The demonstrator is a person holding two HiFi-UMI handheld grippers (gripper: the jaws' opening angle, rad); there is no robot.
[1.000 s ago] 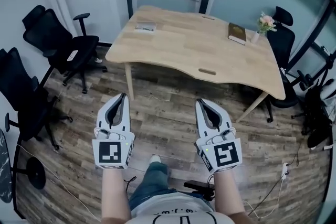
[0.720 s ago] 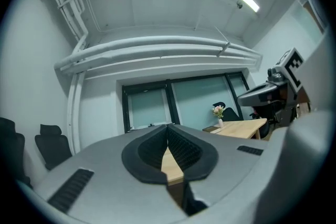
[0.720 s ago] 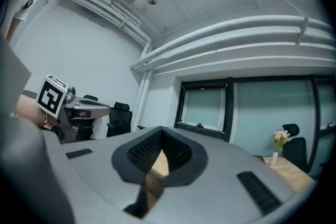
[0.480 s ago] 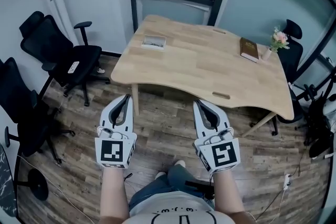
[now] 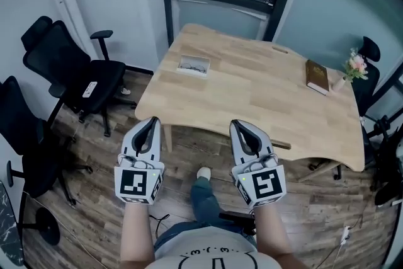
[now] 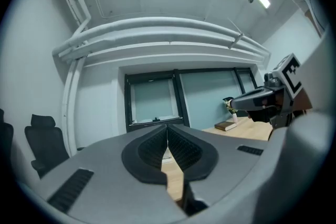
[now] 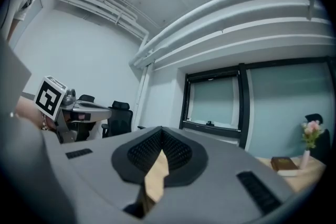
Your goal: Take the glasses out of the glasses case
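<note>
While the person stands short of the desk (image 5: 252,94), the step in hand looks like the approach, with nothing of the task itself begun. The left claw (image 5: 151,121) and the right claw (image 5: 237,125) sit side by side in the lower middle of the head view, both pointing level toward the desk's near edge and both over the wooden floor (image 5: 94,154). Each is clenched on nothing: in its own view the ribbed pads meet at the tip, and only bare desk wood shows through the slit below.

The glasses case (image 5: 194,65) lies flat on the desk's far left part, in the upper middle of the frame and well apart from both claws. It is too small to tell whether its lid is up or whether the glasses show inside. A book (image 5: 317,76) and a small vase of flowers (image 5: 356,65) stand at the desk's right end, away from the case. Black office chairs (image 5: 69,66) fill the left of the frame.

The next move likely calls for closing in on the desk's left side, opening a claw, and bringing it over the case, probably with the other claw steadying it.
</note>
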